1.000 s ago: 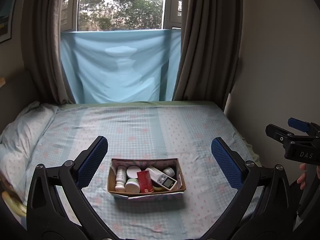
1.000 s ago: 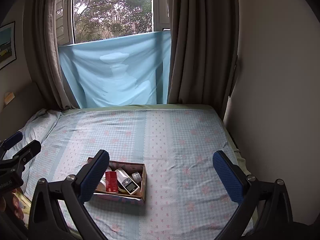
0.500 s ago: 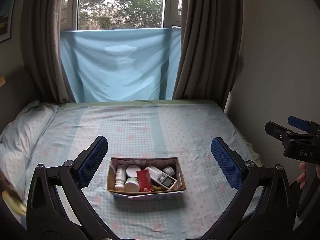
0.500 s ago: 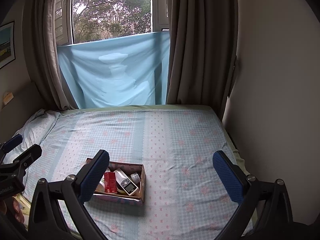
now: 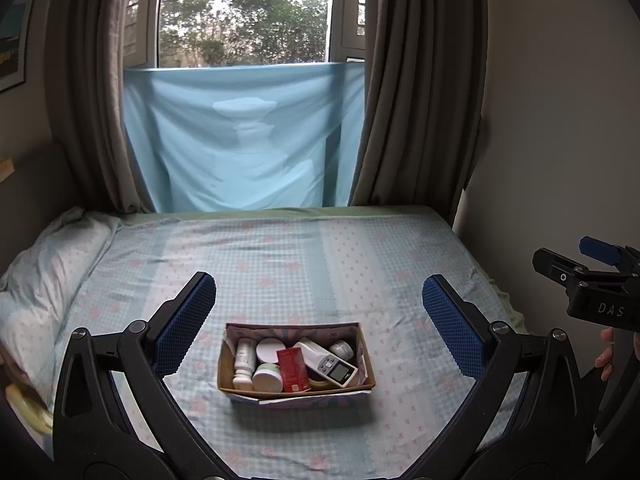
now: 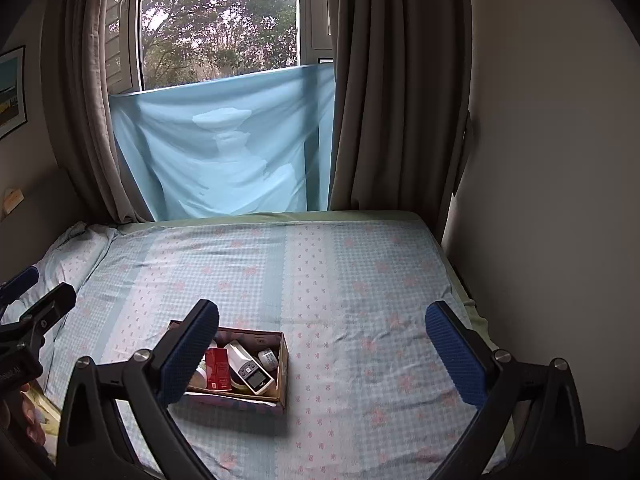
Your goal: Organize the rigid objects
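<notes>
Both tongs wide, empty: left gripper (image 5: 318,320), right gripper (image 6: 322,344). Cardboard box (image 5: 296,394) w/ bottles, red carton (image 5: 293,370), probably a thermometer, at 6 o'clock on bed (image 5: 320,248). Risk: soft mattress tips box if nudged.

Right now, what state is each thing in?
Left tongs: open, empty.
Right tongs: open, empty.
Cardboard box: open-topped, on the bed.
Red box: lying in the cardboard box.
White bottle: lying down, capped.
Curtains: drawn apart.
</notes>
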Available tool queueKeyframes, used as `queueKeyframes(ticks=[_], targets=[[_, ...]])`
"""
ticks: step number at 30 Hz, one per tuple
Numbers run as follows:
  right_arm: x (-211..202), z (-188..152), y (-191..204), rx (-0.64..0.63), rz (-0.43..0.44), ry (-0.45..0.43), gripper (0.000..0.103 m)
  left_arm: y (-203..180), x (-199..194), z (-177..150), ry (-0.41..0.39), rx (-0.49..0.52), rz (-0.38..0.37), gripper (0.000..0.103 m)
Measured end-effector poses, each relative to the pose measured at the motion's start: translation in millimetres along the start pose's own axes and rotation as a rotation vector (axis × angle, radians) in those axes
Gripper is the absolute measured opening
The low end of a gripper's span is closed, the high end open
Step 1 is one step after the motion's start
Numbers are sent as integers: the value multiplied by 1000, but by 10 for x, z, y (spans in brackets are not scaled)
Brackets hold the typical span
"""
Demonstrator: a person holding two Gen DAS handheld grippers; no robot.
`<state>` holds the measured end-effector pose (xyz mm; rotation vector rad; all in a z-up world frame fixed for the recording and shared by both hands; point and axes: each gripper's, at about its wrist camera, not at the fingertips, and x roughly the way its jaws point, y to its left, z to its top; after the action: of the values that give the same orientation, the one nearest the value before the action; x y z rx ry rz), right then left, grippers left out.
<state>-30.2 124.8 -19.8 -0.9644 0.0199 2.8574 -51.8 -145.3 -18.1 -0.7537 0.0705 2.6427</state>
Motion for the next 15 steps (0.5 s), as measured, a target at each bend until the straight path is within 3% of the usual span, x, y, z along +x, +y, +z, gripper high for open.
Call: queueKeyframes(ticks=[12, 15], targets=[[22, 27, -29, 5, -2, -6, 103, -25, 27, 49, -8, -5, 19, 103], [25, 33, -17, 4, 1, -7, 103, -32, 35, 55, -14, 8, 60, 103]])
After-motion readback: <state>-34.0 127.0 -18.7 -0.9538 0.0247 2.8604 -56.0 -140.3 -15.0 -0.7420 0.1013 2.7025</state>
